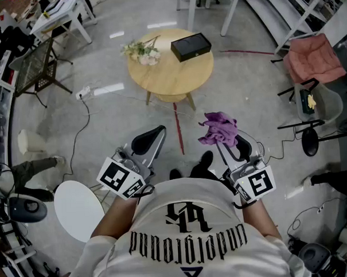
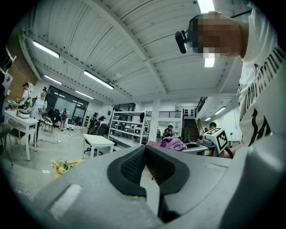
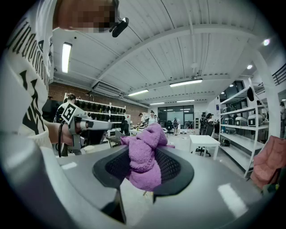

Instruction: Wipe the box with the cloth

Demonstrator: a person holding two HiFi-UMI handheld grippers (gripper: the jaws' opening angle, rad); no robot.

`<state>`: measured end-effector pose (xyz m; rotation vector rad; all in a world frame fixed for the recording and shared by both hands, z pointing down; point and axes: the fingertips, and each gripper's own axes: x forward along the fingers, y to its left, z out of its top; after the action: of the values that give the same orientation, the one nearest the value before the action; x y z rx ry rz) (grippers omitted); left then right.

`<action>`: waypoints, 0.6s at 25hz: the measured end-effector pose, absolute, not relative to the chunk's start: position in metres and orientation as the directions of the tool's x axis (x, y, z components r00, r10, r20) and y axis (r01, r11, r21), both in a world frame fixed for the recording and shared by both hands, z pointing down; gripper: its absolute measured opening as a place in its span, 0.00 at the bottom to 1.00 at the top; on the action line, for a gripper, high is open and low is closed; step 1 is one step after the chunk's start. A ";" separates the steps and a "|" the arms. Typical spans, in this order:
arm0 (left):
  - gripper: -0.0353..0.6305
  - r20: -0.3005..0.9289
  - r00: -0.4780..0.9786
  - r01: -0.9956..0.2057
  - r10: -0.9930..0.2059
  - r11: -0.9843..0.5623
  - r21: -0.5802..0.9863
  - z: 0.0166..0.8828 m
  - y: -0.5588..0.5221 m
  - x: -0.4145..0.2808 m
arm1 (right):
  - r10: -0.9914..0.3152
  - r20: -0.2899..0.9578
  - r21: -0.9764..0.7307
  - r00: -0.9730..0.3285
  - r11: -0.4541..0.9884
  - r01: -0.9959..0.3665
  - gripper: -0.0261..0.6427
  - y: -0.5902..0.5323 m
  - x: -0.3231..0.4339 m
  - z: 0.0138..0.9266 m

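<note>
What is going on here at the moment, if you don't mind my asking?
A person stands holding a gripper in each hand. The right gripper is clamped on a purple cloth; the left gripper is shut and empty. The black box sits on the round table ahead, beside some flowers, well clear of both grippers, so wiping has not begun.

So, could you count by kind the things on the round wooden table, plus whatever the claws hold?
black box: 1
flower bunch: 1
purple cloth: 1
Total: 3
</note>
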<state>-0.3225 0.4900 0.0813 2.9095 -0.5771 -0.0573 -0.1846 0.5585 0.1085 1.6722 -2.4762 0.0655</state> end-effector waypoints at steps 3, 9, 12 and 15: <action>0.06 -0.002 0.923 -0.378 -0.385 -0.907 0.184 0.090 0.488 -0.321 | -0.918 0.154 0.050 -0.365 0.376 -0.925 0.26 0.557 -0.182 0.116; 0.06 0.006 0.923 -0.380 -0.386 -0.904 0.195 0.104 0.478 -0.291 | -0.918 0.156 0.051 -0.366 0.377 -0.925 0.26 0.550 -0.154 0.129; 0.06 0.010 0.922 -0.382 -0.388 -0.903 0.198 0.106 0.466 -0.270 | -0.915 0.157 0.048 -0.371 0.382 -0.923 0.27 0.541 -0.134 0.129; 0.06 0.017 0.921 -0.385 -0.389 -0.901 0.200 0.101 0.448 -0.228 | -0.915 0.163 0.044 -0.368 0.379 -0.924 0.27 0.524 -0.090 0.123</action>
<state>-0.2285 0.4479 0.1011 2.8813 -0.5865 -0.0344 -0.0905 0.5244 0.1233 1.6641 -2.4724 0.0823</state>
